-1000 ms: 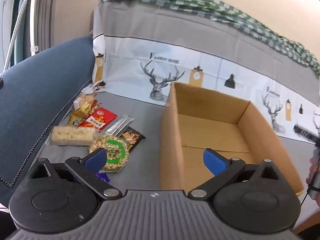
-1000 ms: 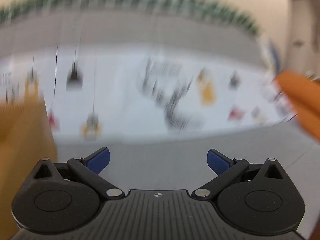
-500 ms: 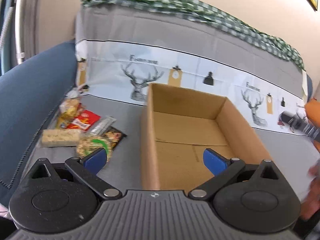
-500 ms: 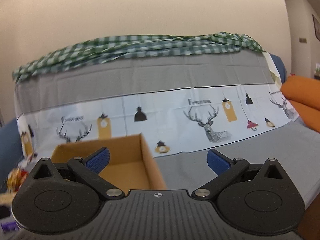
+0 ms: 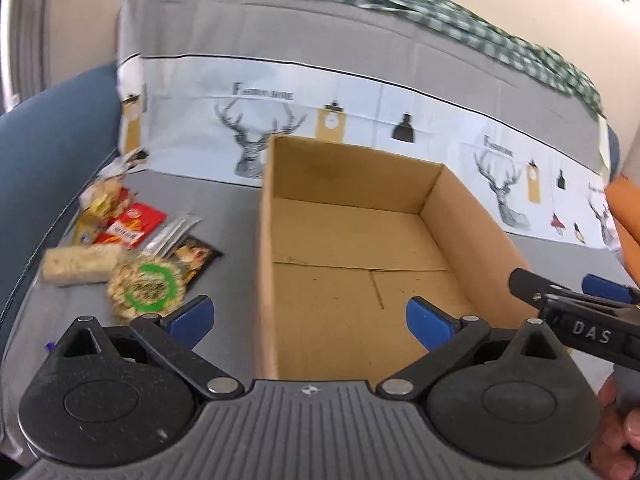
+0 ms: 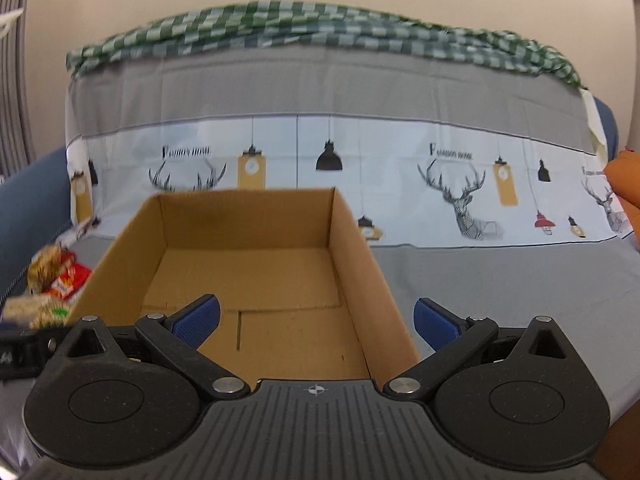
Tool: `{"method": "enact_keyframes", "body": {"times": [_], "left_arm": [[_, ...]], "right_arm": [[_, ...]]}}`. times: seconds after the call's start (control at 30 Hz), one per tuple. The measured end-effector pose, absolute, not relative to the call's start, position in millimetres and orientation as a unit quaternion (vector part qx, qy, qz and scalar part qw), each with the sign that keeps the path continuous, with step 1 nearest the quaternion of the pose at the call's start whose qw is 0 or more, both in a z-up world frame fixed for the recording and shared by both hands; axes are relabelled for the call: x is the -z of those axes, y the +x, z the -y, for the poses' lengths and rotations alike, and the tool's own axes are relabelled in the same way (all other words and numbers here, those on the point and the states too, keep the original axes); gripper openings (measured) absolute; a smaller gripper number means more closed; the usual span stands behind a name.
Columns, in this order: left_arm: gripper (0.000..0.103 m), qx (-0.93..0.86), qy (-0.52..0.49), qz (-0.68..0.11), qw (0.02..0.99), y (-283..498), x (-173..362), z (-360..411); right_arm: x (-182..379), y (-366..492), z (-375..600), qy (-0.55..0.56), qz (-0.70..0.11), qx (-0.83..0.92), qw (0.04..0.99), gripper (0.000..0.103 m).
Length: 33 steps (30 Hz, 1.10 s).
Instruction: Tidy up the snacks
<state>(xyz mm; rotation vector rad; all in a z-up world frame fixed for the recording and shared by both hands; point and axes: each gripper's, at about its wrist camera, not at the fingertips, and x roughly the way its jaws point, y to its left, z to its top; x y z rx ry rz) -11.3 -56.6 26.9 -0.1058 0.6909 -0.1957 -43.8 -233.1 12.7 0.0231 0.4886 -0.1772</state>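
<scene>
A: On the grey sofa cover, open box in the middle, nothing in it. Snacks in a heap to its left, on the cover, near the blue armrest.

B: Which snacks?

A: Round pack with a green ring nearest, pale bar left of it, dark sachet just right, clear sachet behind, red pack and gold bag farthest. Print on them is too blurred to read.

B: Grippers?

A: Left gripper has jaws wide apart, holding nothing, straddling the box's near left wall. Right gripper also spread wide and empty, over the box's near right corner; box sits ahead of it, snacks at far left.

B: Any readable text?

A: "DAS" in white on the right gripper's body, seen from the left camera. The cover's white band has stag and lamp prints with a word starting "F", maybe "Fashion home", soft. A hand shows at the lower right edge.

B: Background?

A: Green check cloth along the sofa top, orange cushion far right.
</scene>
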Motion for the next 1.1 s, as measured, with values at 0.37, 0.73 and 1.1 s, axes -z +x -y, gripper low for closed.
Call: {"method": "enact_keyframes", "body": {"times": [0.37,0.73,1.1], "left_arm": [[0.103,0.116,-0.034,-0.366,0.923,-4,-21,76],[0.103,0.133,-0.036,-0.368,0.920,-7,-18,73],[0.018,0.172,-0.030,-0.349,0.921,-2,-42,42]], "right_arm": [[-6,-40,249,0.028,-0.271,0.089,0.958,0.101],[-3,-41,248,0.028,-0.279,0.082,0.956,0.089],[-6,-43,241,0.058,-0.257,0.065,0.963,0.048]]}}
